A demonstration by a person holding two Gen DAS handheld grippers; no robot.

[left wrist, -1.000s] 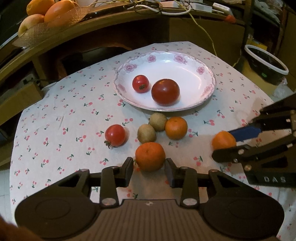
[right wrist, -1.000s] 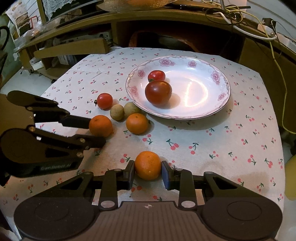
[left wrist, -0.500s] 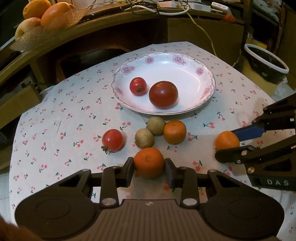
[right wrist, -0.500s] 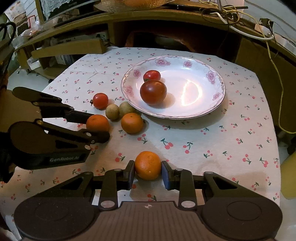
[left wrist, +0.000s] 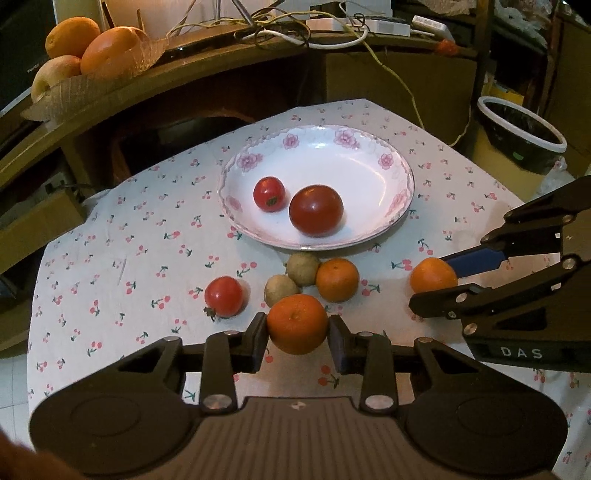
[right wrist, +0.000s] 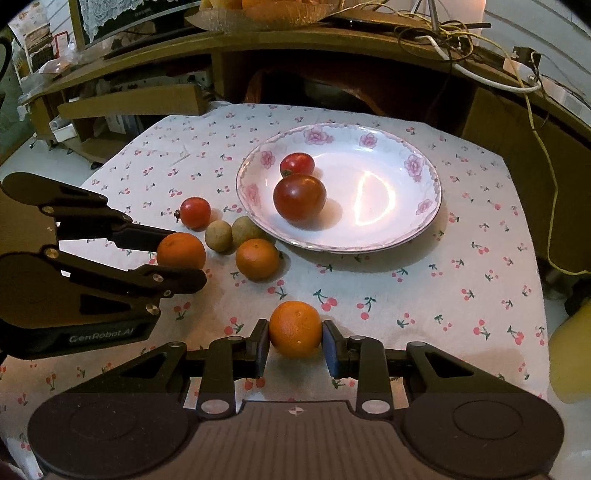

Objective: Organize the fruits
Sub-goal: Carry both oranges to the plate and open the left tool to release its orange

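Observation:
My left gripper (left wrist: 297, 338) is shut on an orange (left wrist: 297, 324), held just above the cloth; it also shows in the right wrist view (right wrist: 181, 251). My right gripper (right wrist: 294, 345) is shut on another orange (right wrist: 295, 329), which shows in the left wrist view (left wrist: 433, 275). A flowered white plate (left wrist: 388, 162) holds a small tomato (left wrist: 269, 194) and a large dark tomato (left wrist: 316, 210). On the cloth lie a third orange (left wrist: 337, 279), two brownish-green fruits (left wrist: 303, 268) (left wrist: 281, 290) and a red tomato (left wrist: 224, 296).
The table has a cherry-print cloth (left wrist: 110, 258). A wooden shelf behind carries a fruit basket (left wrist: 85, 55) and cables (left wrist: 332, 33). A black bin (left wrist: 521, 136) stands at the right. A yellow object (right wrist: 570, 350) is at the right edge.
Both grippers have lifted and pulled back slightly with their oranges. The left one's orange now sits higher, overlapping the loose fruits in view.

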